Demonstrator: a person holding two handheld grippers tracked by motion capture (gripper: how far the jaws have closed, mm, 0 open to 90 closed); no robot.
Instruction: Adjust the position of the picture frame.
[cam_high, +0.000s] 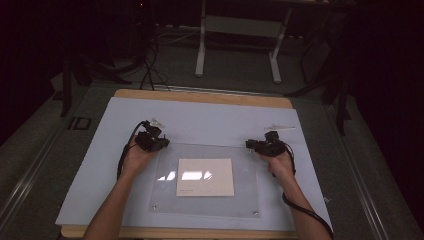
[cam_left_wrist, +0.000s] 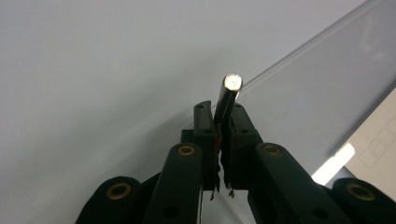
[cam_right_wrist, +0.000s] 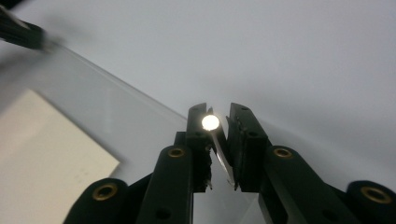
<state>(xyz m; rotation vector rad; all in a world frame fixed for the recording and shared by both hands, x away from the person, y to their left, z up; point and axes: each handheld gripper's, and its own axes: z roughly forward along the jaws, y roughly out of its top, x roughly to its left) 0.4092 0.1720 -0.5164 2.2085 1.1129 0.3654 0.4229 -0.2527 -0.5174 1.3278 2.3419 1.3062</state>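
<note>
two grippers (cam_high: 161, 141) (cam_high: 251, 144), one clear sheet (cam_high: 245, 197), one cream card (cam_high: 205, 177), two slim rods (cam_left_wrist: 229, 95) (cam_right_wrist: 211, 123)

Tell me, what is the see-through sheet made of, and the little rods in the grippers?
The see-through sheet looks like clear acrylic or glass: it is glossy, mirrors the lights, and the cream card shows through it. The rod in the left gripper looks like dark polished metal with a bright end. The right gripper holds a similar shiny pin, probably metal.
</note>
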